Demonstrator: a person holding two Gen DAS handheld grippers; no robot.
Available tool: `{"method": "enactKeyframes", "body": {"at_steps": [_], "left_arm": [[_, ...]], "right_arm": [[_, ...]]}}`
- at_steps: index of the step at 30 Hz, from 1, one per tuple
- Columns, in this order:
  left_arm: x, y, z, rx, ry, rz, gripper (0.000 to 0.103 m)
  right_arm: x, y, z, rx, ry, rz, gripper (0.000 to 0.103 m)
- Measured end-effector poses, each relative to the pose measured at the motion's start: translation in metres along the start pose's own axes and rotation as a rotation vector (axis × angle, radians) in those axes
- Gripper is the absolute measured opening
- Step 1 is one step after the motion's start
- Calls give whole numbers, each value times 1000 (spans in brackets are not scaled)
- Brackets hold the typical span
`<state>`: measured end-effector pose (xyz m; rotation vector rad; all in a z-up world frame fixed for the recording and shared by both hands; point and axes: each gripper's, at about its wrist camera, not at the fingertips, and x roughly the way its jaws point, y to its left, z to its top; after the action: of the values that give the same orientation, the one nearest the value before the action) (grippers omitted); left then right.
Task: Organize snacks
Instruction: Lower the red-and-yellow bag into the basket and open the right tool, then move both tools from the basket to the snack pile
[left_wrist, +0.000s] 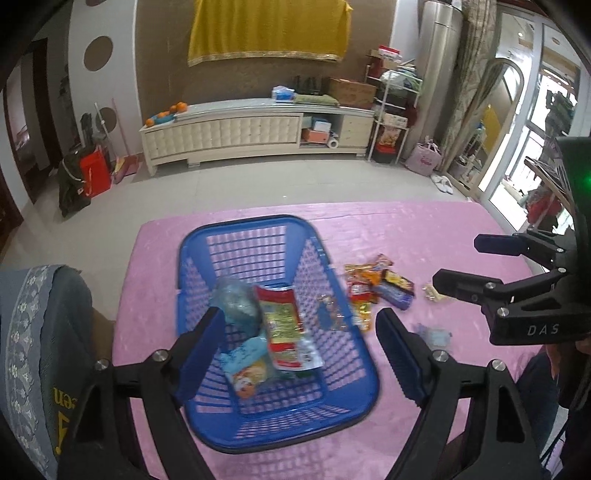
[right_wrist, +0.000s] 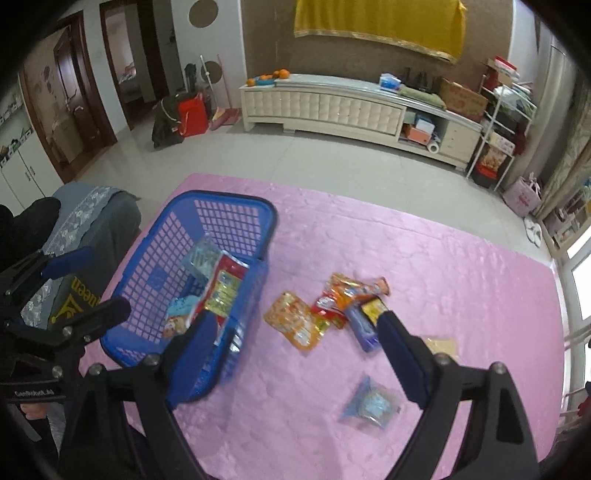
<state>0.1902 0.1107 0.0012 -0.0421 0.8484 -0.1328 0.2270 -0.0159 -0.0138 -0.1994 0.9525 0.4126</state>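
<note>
A blue plastic basket (left_wrist: 280, 417) stands on the pink table (left_wrist: 424, 229) and holds several snack packs, among them a red-and-green pack (left_wrist: 282, 325) and a clear blue bag (left_wrist: 236, 302). My left gripper (left_wrist: 299, 332) is open and empty above the basket. A pile of loose snack packs (right_wrist: 332, 310) lies right of the basket (right_wrist: 192, 206). A small blue bag (right_wrist: 371, 404) and a pale pack (right_wrist: 441, 347) lie nearer. My right gripper (right_wrist: 295, 328) is open and empty above the table, between basket and pile. It also shows in the left wrist view (left_wrist: 458, 262).
A grey patterned chair back (left_wrist: 40, 354) stands at the table's left edge. Beyond the table is tiled floor, a long white cabinet (left_wrist: 255, 129) along the far wall, and a shelf rack (left_wrist: 391, 110) at the right.
</note>
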Motion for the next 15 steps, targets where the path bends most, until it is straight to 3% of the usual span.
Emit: {"method": "enactKeyframes", "body": {"at_steps": [15], "left_arm": [[14, -103, -5, 141, 14, -86, 82]], "right_arm": [[-35, -89, -54, 94, -25, 0, 91]]}}
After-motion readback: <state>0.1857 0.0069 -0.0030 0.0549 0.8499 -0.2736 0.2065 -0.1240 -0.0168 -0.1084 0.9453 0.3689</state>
